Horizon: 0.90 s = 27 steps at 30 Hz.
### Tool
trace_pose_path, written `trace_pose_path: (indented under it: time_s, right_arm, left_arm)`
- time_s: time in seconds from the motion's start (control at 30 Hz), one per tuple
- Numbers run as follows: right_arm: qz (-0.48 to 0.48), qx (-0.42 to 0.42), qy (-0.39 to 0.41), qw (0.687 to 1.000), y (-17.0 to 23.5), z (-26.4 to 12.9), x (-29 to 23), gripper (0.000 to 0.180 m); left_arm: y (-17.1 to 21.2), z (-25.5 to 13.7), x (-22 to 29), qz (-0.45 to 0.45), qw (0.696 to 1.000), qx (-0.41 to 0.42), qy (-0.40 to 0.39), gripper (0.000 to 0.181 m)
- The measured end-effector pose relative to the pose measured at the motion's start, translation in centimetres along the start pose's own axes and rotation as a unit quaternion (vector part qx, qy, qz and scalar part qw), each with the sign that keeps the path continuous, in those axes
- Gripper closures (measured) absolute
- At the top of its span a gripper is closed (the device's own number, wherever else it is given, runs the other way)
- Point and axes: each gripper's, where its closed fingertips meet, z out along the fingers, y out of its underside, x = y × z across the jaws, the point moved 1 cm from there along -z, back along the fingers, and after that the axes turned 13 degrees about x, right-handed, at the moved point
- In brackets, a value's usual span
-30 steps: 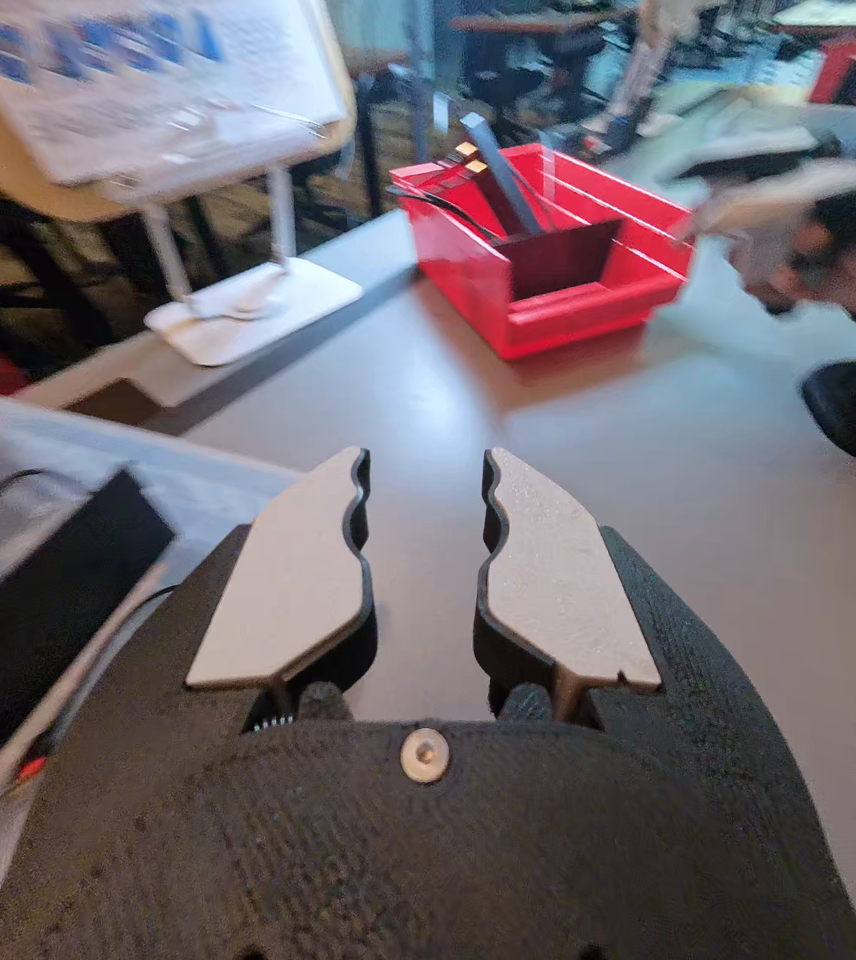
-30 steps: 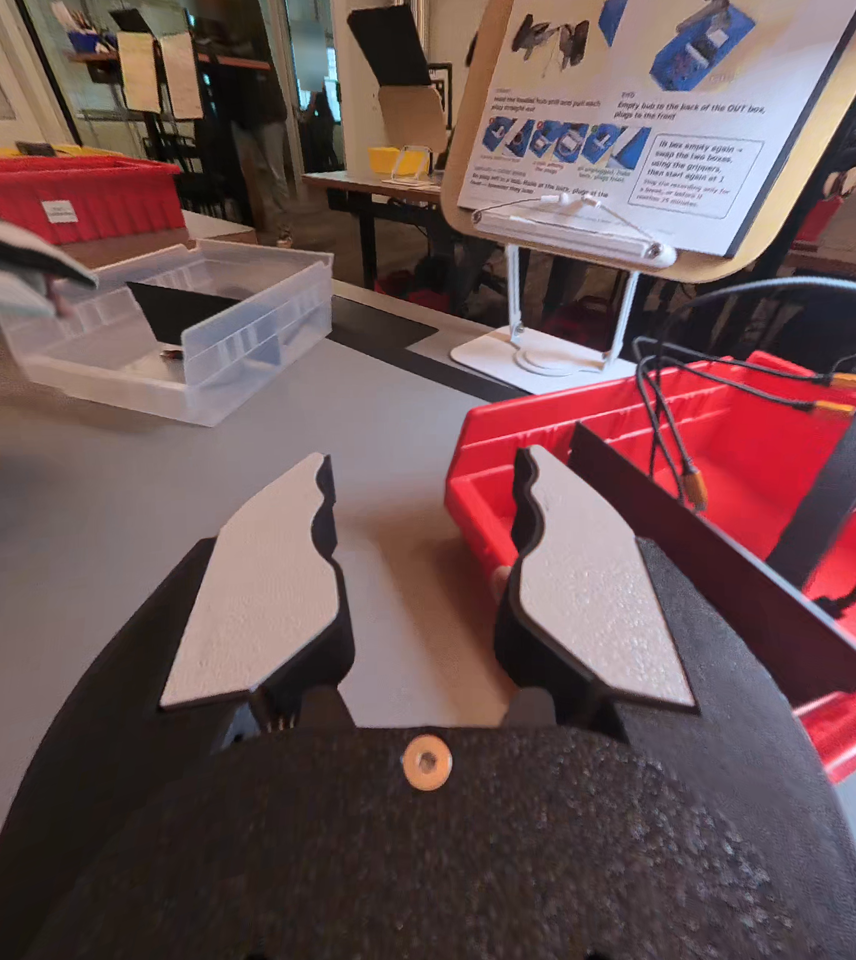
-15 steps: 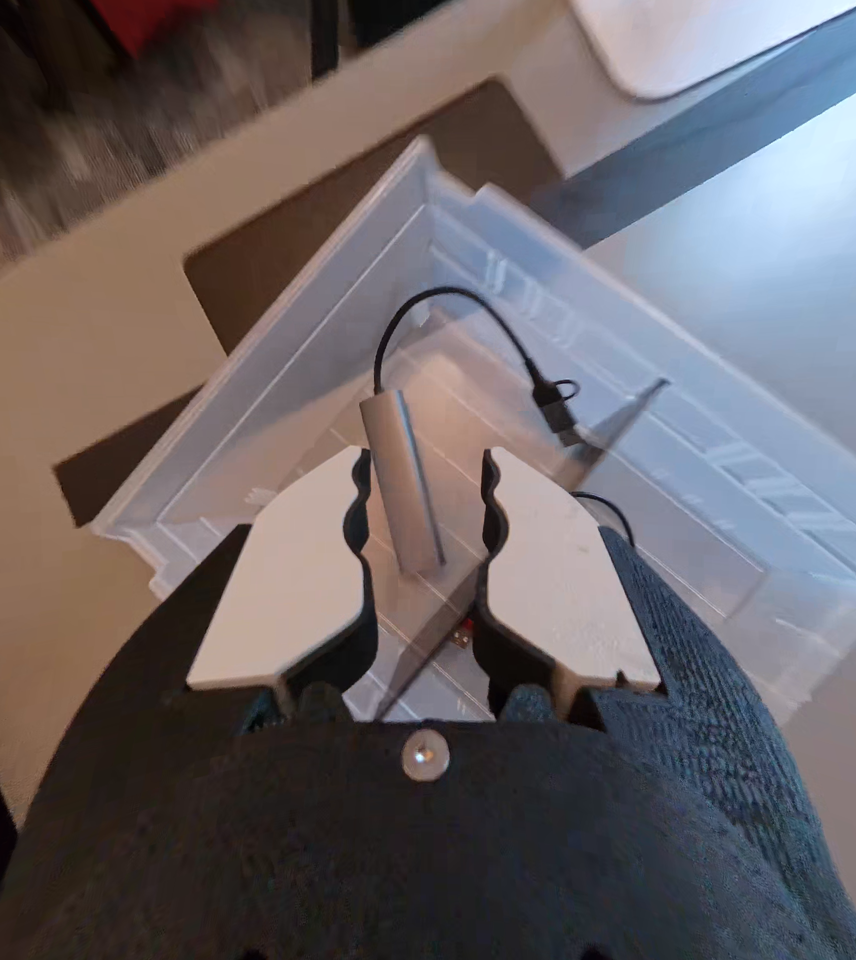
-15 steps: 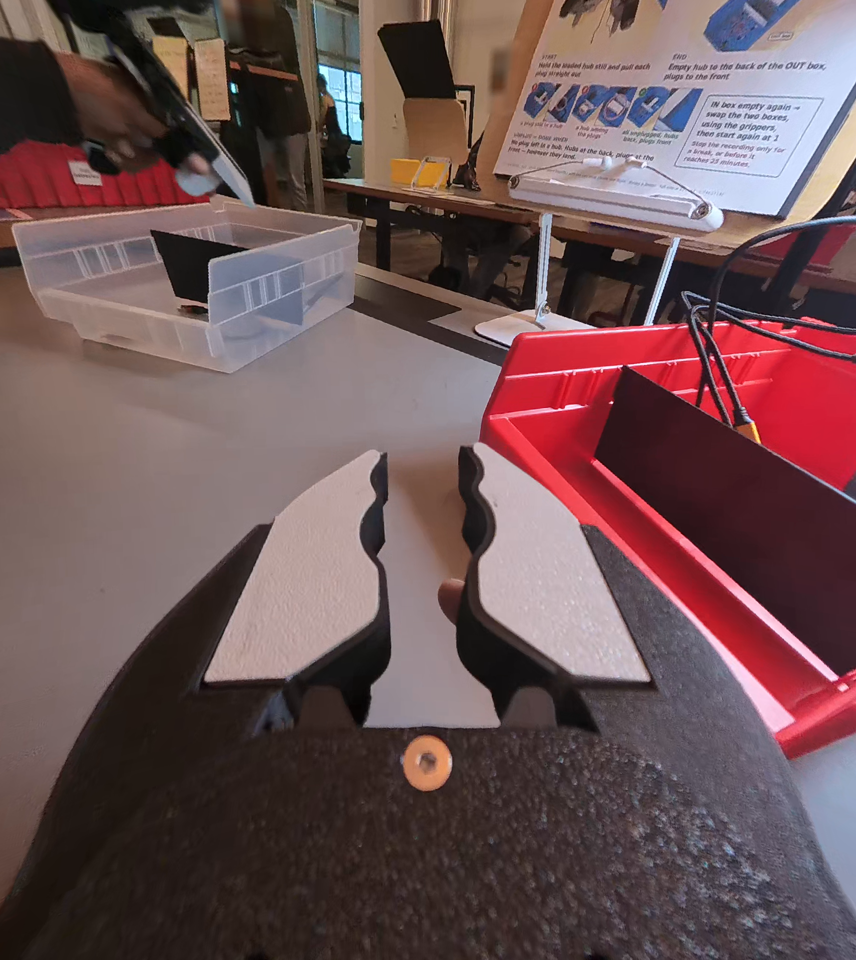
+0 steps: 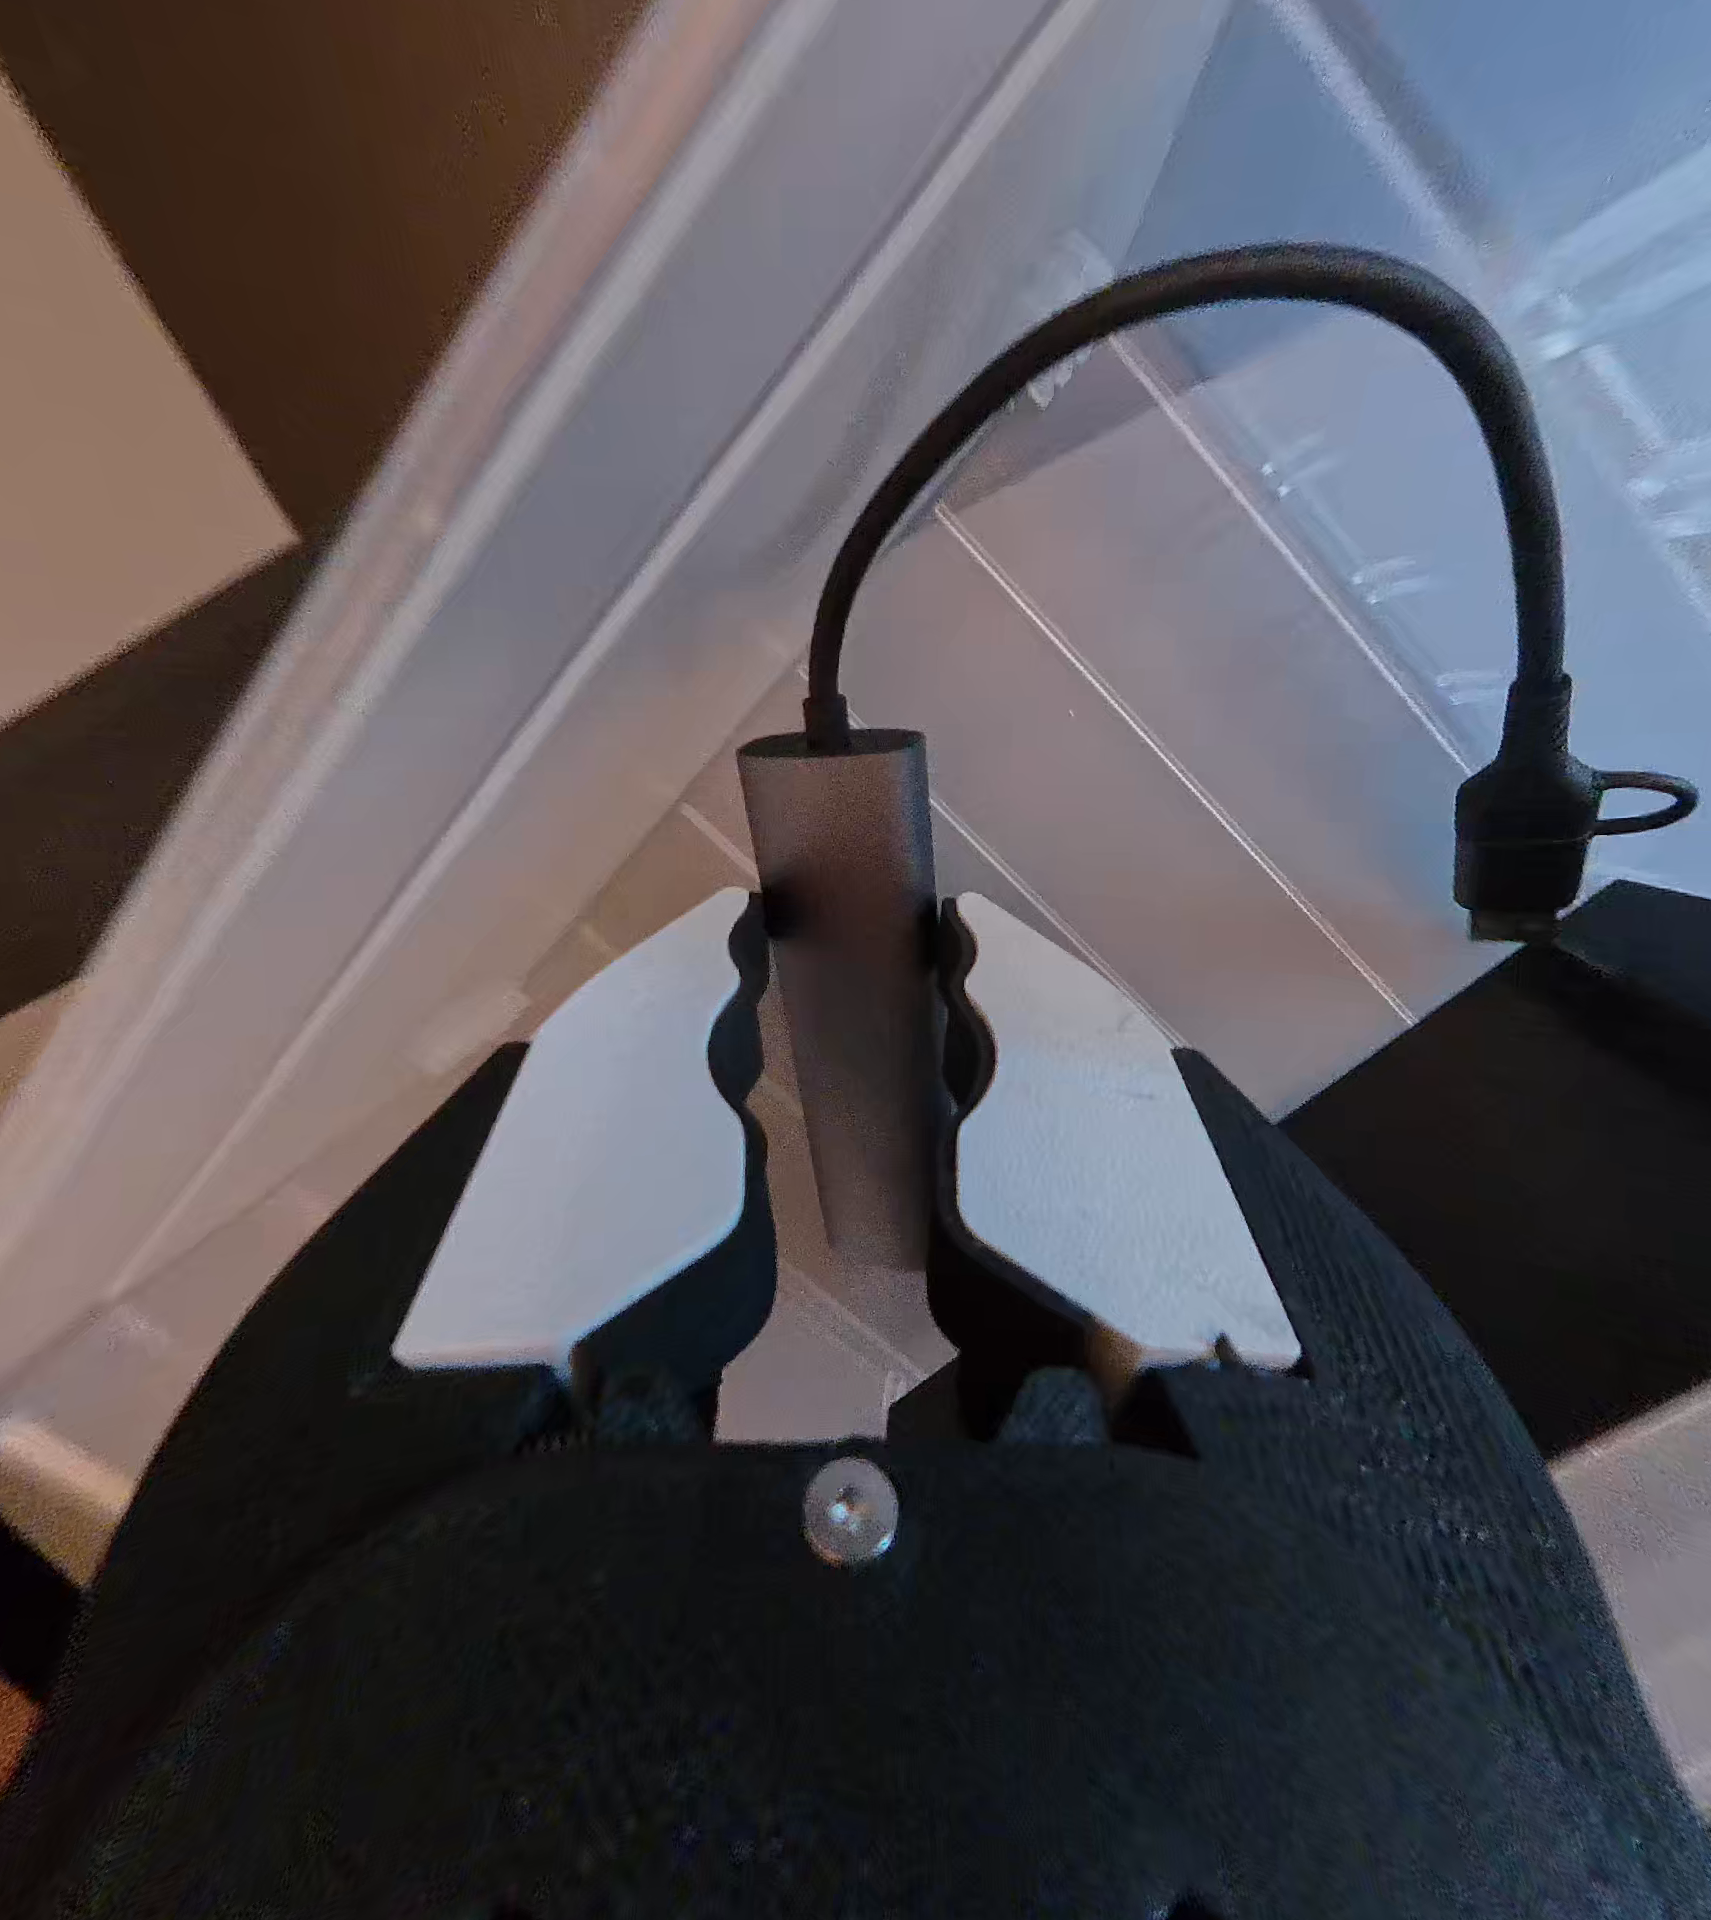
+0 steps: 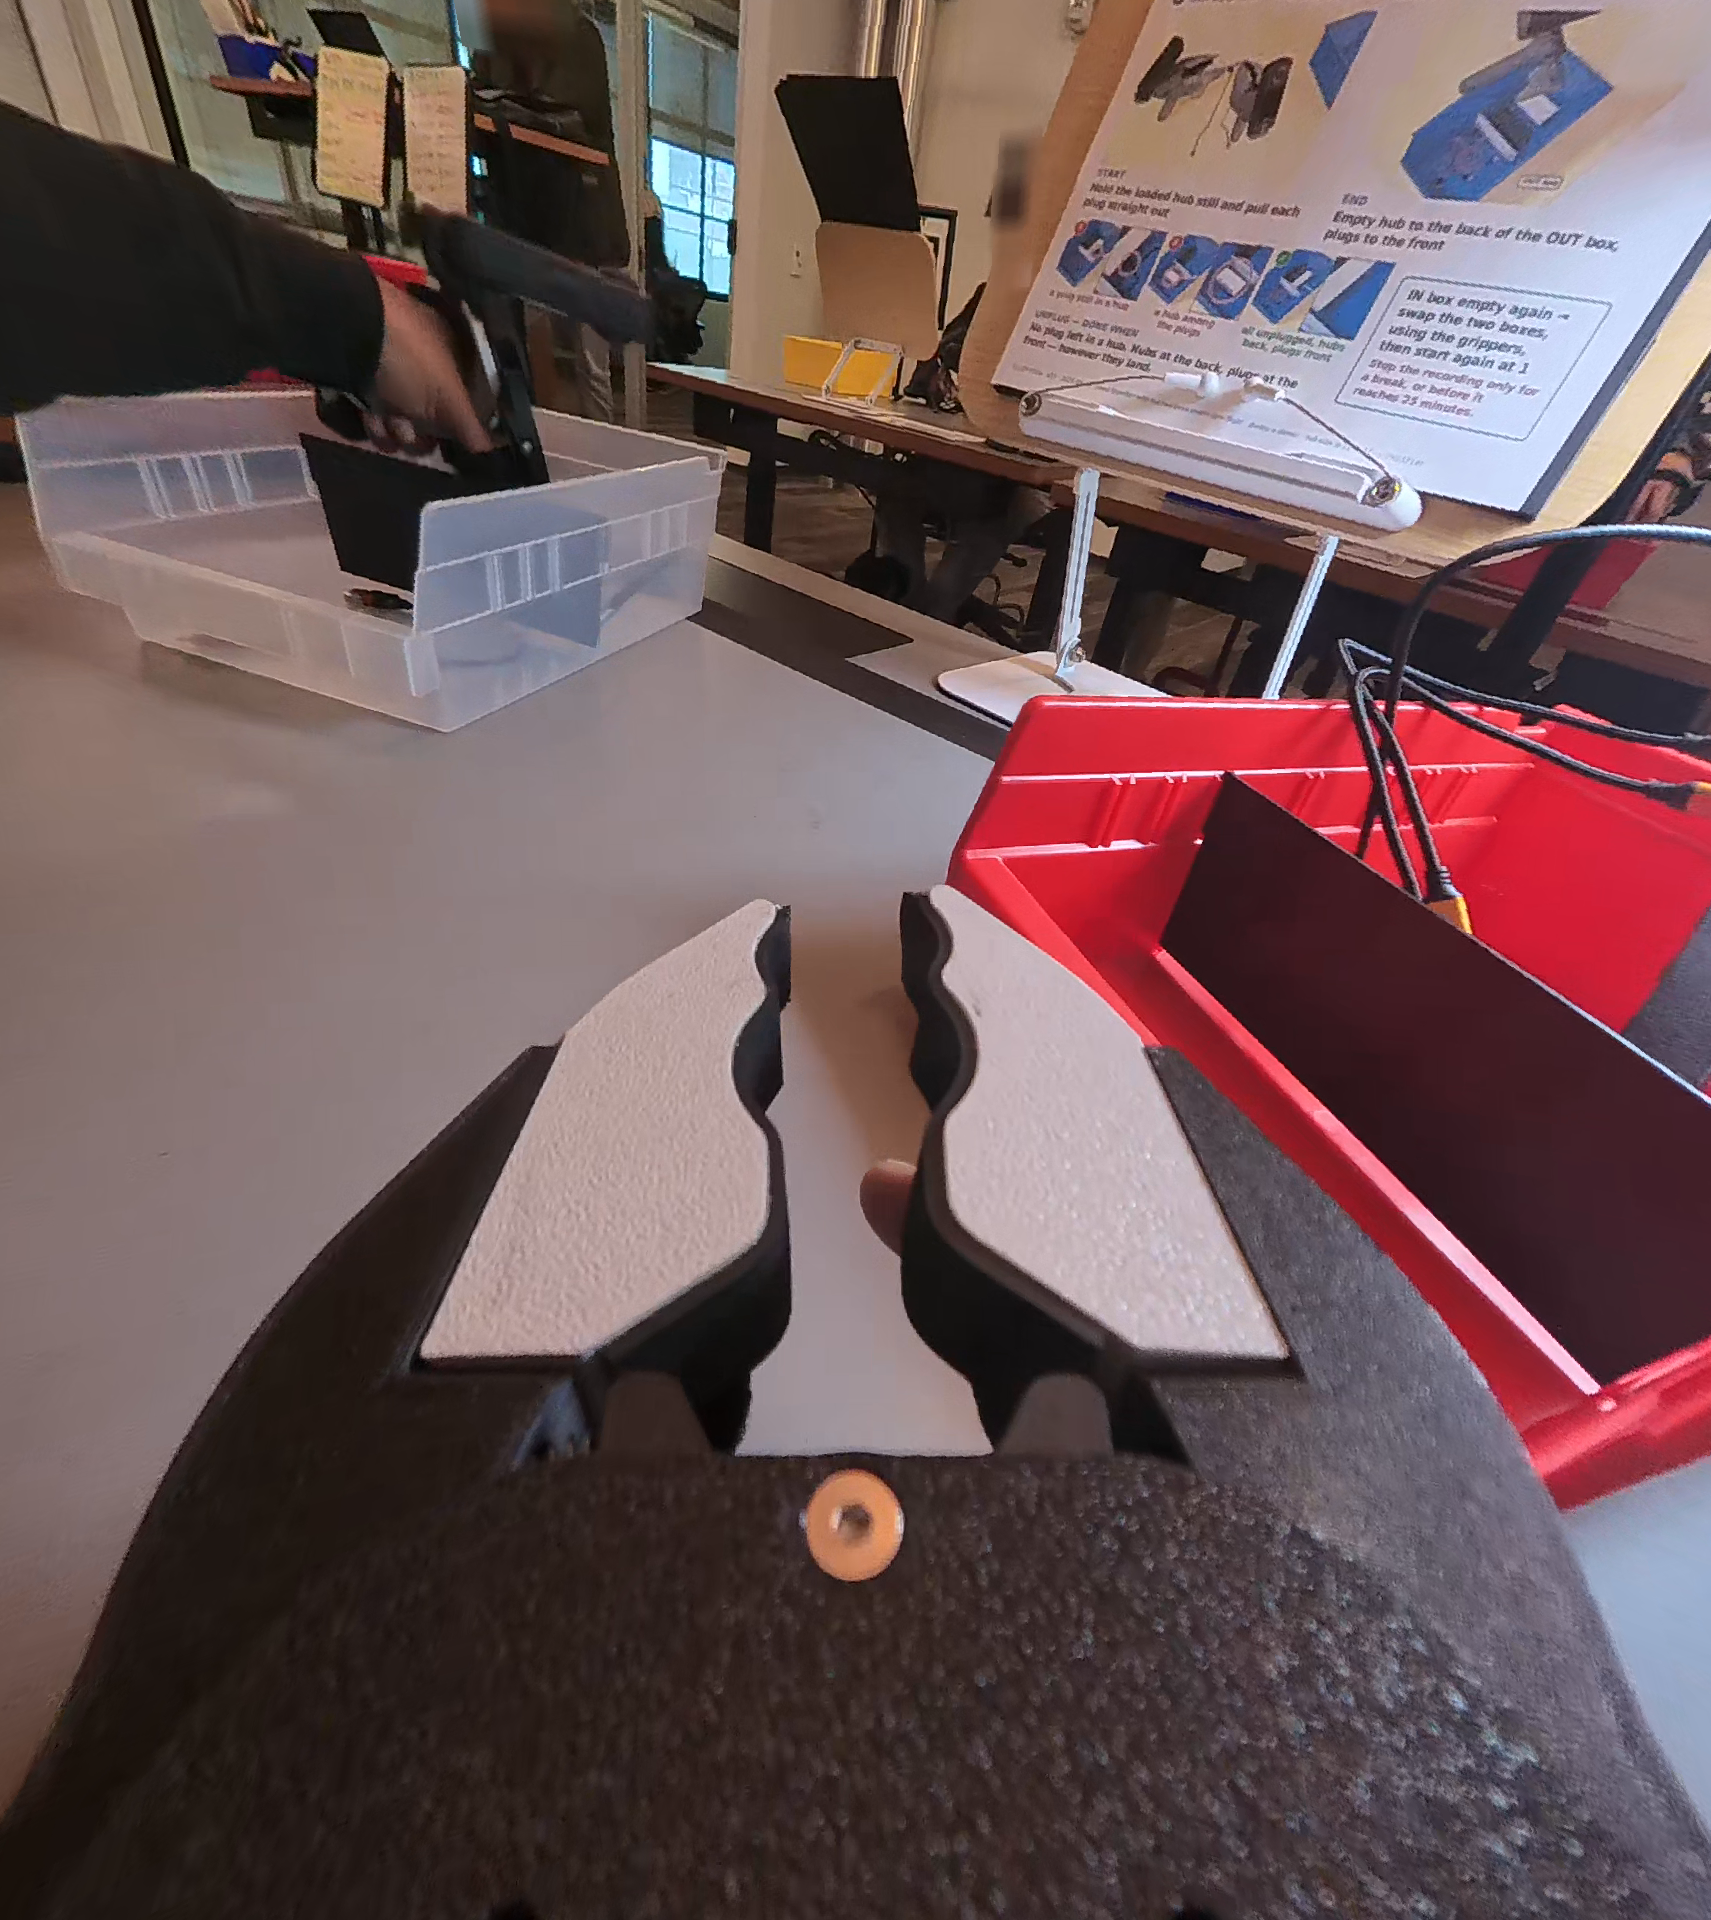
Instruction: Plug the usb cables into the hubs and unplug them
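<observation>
Step in hand: picking up a hub. The left gripper (image 5: pixel 849 914) reaches down into the clear bin (image 5: pixel 477 665) and its jaws are clenched on the grey hub (image 5: pixel 846 997), the ridged inner edges touching both of its long sides.
Hub: a slim metal bar lying lengthwise between the jaws, inside the clear bin near the black divider (image 5: pixel 1599 1122); whether it rests on the bin floor or is raised off it I cannot tell.
Hub's own lead: a short black cable (image 5: pixel 1246 270) arcs up from the far end and comes down at its plug (image 5: pixel 1516 842), which hangs free just above the divider.
Right gripper (image 6: pixel 843 961): low over the grey table (image 6: pixel 311 914), jaws released with a narrow gap, holding nothing (a fingertip shows behind the right jaw).
USB cables: black leads with orange-collared plugs (image 6: pixel 1453 904) draped in the red bin (image 6: pixel 1121 894), just right of the right gripper.
Next move, as I judge it: lift the hub clear of the bin without snagging its lead on the divider, carry it towards the red bin, and hold it steady so the right gripper can take a plug and line it up square with a port.
</observation>
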Motion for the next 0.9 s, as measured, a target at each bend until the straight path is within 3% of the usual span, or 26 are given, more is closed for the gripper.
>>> trace_pose_path:
  time_s: [0.03, 0.2, 0.33, 0.43, 0.53, 0.6, 0.77, 0.83, 0.9]
  right_arm:
    - [-0.003, 0.001, -0.001, 1.0, 0.0, 0.0, -0.1, 0.159]
    - [-0.013, 0.008, -0.011, 1.0, -0.4, 0.0, -0.6, 0.159]
    - [-0.023, 0.014, -0.025, 0.999, -1.0, 1.0, -1.4, 0.159]
    - [-0.006, 0.029, -0.053, 0.998, -3.7, 2.6, -3.0, 0.155]
    - [0.002, 0.055, -0.094, 0.994, -7.7, 4.3, -5.5, 0.15]
    - [0.02, 0.05, -0.125, 0.991, -9.7, 5.6, -7.7, 0.136]
    - [0.118, 0.012, -0.16, 0.98, -10.8, 8.3, -11.8, 0.114]
    - [0.132, -0.016, -0.154, 0.979, -9.3, 9.4, -11.9, 0.118]
    - [0.153, -0.022, -0.17, 0.973, -8.2, 10.0, -12.2, 0.135]
  left_arm:
    - [-0.6, -1.0, 0.0, 0.008, 1.0, 0.02, -0.002, 0.15]
    - [-5.4, -10.4, 0.6, 0.073, 0.974, 0.204, -0.067, 0.15]
    - [-8.1, -20.1, 5.6, 0.139, 0.907, 0.382, -0.109, 0.15]
    - [-7.6, -24.9, 12.3, 0.194, 0.859, 0.463, -0.103, 0.15]
    - [-5.8, -26.2, 20.1, 0.249, 0.817, 0.513, -0.083, 0.15]
    - [-4.1, -25.8, 24.7, 0.288, 0.791, 0.533, -0.092, 0.15]
    - [-0.4, -23.2, 32.6, 0.406, 0.708, 0.543, -0.2, 0.15]
    - [0.5, -22.2, 34.5, 0.428, 0.689, 0.545, -0.211, 0.151]
    - [1.2, -21.2, 35.8, 0.451, 0.679, 0.539, -0.214, 0.15]
